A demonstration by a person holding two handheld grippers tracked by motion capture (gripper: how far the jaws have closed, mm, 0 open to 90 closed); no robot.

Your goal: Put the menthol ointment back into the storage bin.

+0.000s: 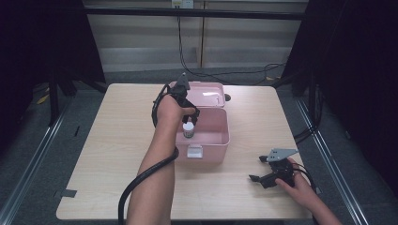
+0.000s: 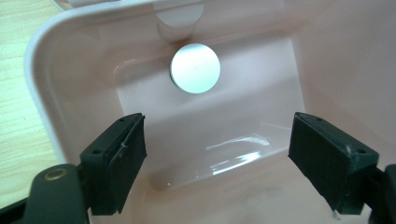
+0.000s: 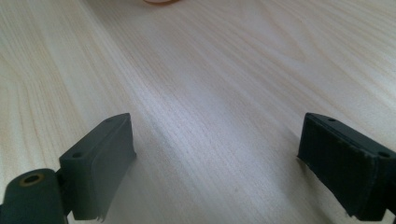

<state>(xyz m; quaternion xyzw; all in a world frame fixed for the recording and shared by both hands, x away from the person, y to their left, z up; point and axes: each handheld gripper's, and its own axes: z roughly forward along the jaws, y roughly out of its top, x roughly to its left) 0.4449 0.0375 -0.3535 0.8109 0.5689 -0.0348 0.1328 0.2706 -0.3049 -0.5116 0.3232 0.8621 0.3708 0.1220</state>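
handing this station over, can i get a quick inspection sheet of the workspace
surface: light wood table, bare around the box
job's things: pink box, lid open; small white-capped bottle upright inside
clutter: nothing seen
grippers: left gripper above the box interior, jaws open, bottle not between them; right gripper on the table, open, holding nothing
cables: black cable along the left forearm; loose cables on the floor beyond the table
surroundings: dark curtains at both sides
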